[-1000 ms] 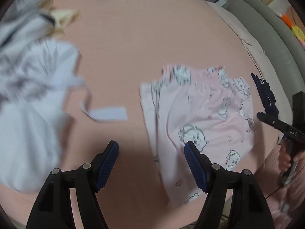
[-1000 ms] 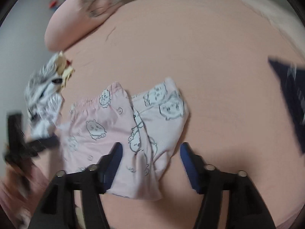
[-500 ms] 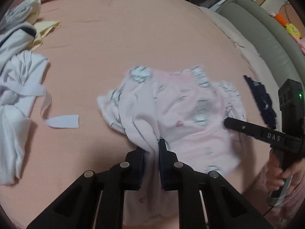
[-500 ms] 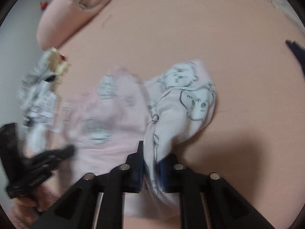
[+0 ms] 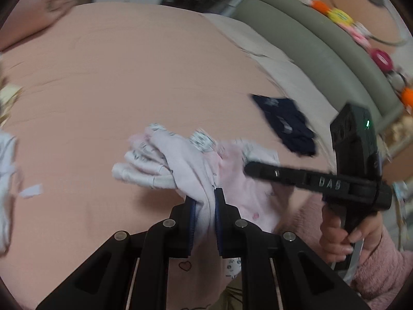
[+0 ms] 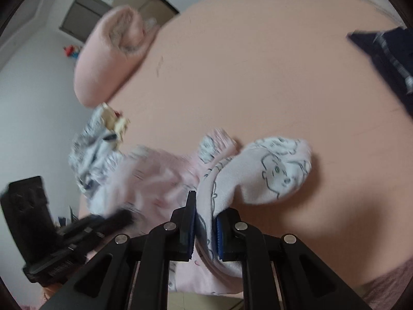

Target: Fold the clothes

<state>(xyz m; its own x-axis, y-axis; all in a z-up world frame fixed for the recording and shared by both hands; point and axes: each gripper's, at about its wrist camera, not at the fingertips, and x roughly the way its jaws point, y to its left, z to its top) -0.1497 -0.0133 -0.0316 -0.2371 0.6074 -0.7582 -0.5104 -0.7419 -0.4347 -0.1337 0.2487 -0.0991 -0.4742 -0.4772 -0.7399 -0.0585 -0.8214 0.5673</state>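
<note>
At lower centre, left gripper (image 5: 204, 201) and right gripper (image 6: 205, 211) each clamp the pink printed pyjama garment (image 5: 196, 170), lifted, unfolded; white clothes (image 6: 90, 155) await.

Black linkage grippers (image 5: 204, 201) with silver rivets, blue-padded jaws, "DAS" lettering, a green light; fuzzy pink sleeve (image 5: 382, 271).

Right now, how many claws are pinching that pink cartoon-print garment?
2: the left claw grips one bunched edge of the pink garment; the right claw grips another edge beside it.
</note>
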